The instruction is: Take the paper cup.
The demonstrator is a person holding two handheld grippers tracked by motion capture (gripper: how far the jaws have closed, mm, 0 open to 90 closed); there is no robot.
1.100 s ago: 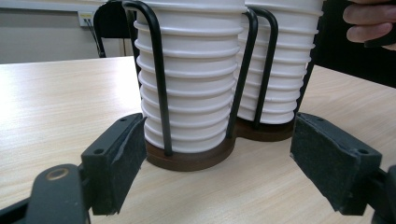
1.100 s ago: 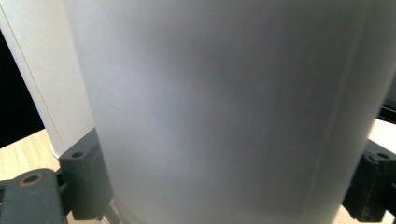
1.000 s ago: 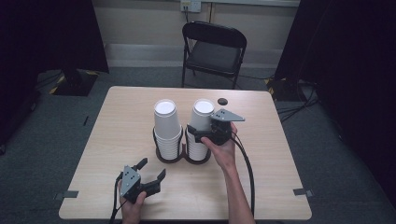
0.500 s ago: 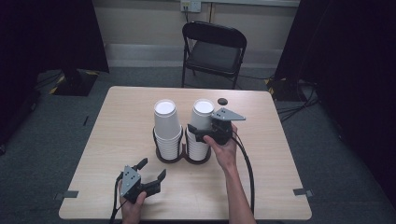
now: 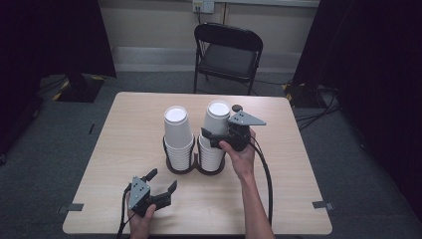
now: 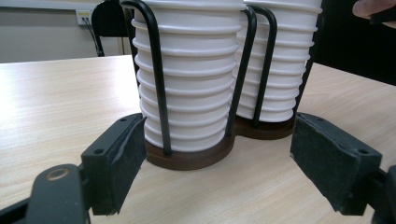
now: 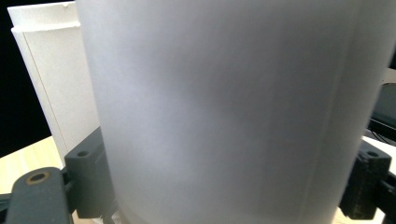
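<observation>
Big wooden table (image 5: pixel 124 134) across the middle of the high view, with a black folding chair (image 5: pixel 226 55) behind it at the top.

In the middle of the table, a black wire rack (image 5: pixel 194 167) holding two stacks of white paper cups. Left stack (image 5: pixel 178 137) standing straight; rack base partly hidden behind the cups.

Right stack (image 5: pixel 215 132) with its top cup (image 7: pixel 224 112) tilted a little. Right gripper (image 5: pixel 211 139) pinching that top cup, one jaw on each side. In the right gripper view, cup so close and blurry that its rim is cut off.

Left gripper (image 5: pixel 161 181) low in the lower left of the high view, jaws spread wide, holding nothing, near the rack but not touching.

Small dark round thing (image 5: pixel 237 107) behind the right stack, too small to make out.
</observation>
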